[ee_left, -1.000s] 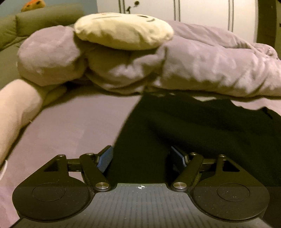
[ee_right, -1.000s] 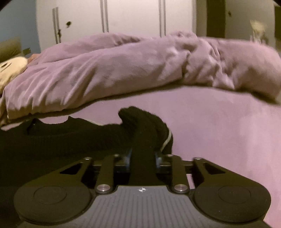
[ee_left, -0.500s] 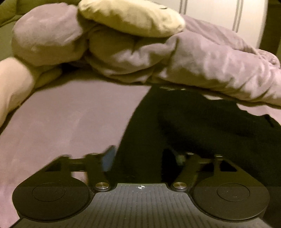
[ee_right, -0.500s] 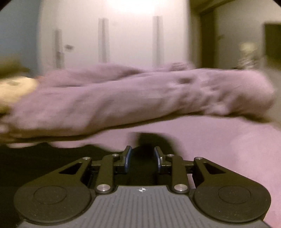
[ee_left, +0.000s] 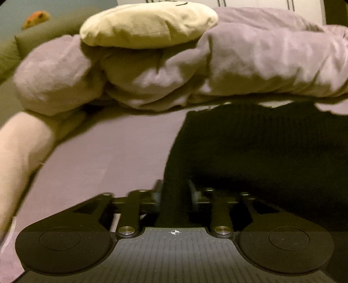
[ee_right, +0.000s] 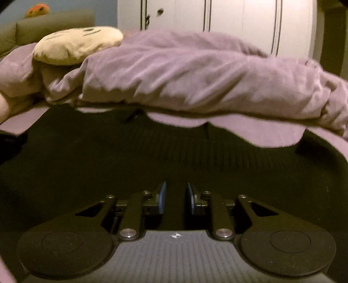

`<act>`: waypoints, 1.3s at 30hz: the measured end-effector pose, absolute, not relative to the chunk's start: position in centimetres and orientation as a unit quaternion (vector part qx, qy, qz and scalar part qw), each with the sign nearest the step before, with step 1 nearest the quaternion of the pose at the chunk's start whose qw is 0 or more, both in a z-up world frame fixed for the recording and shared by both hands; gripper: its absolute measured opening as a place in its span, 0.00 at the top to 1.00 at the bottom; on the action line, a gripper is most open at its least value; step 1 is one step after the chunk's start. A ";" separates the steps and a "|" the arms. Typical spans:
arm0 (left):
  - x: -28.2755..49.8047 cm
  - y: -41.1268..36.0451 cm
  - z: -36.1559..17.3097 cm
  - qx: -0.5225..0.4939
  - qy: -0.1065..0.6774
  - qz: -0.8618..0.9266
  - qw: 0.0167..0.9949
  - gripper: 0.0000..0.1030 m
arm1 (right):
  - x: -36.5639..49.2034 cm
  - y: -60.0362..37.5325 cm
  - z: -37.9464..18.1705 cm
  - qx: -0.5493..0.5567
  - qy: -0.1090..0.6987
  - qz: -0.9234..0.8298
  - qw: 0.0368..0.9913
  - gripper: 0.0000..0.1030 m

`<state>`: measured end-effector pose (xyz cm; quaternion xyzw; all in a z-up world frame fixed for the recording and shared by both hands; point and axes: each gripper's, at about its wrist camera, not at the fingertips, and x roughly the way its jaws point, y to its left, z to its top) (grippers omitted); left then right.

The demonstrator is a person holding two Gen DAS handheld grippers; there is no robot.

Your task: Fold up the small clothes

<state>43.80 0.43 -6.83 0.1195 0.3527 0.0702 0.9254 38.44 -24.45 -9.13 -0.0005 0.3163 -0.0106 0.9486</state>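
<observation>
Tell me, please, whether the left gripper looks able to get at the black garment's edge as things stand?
Probably yes: the left gripper is closing with the black garment edge already between its fingers, nothing blocking.

A bed (ee_right: 250, 128) with a mauve sheet carries a rumpled mauve duvet (ee_right: 195, 76) and a pale yellow cushion (ee_left: 150, 24). Behind stand white wardrobe doors (ee_right: 217, 19), a blue wall (ee_right: 13, 10) and an olive sofa (ee_right: 54, 24); the light is dim and warm.

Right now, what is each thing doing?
Black sweater: spread out on the bed.
Left gripper: closing on the sweater's edge.
Right gripper: closing above the sweater, grip unclear.
Blanket: bunched up behind the sweater.
Yellow cushion: resting on the blanket.
Wardrobe doors: shut.
</observation>
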 end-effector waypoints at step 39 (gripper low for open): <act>34.9 -7.9 -6.0 0.017 0.391 -0.039 0.919 0.13 | 30.0 -20.5 -10.9 0.030 0.310 -0.025 0.950 0.75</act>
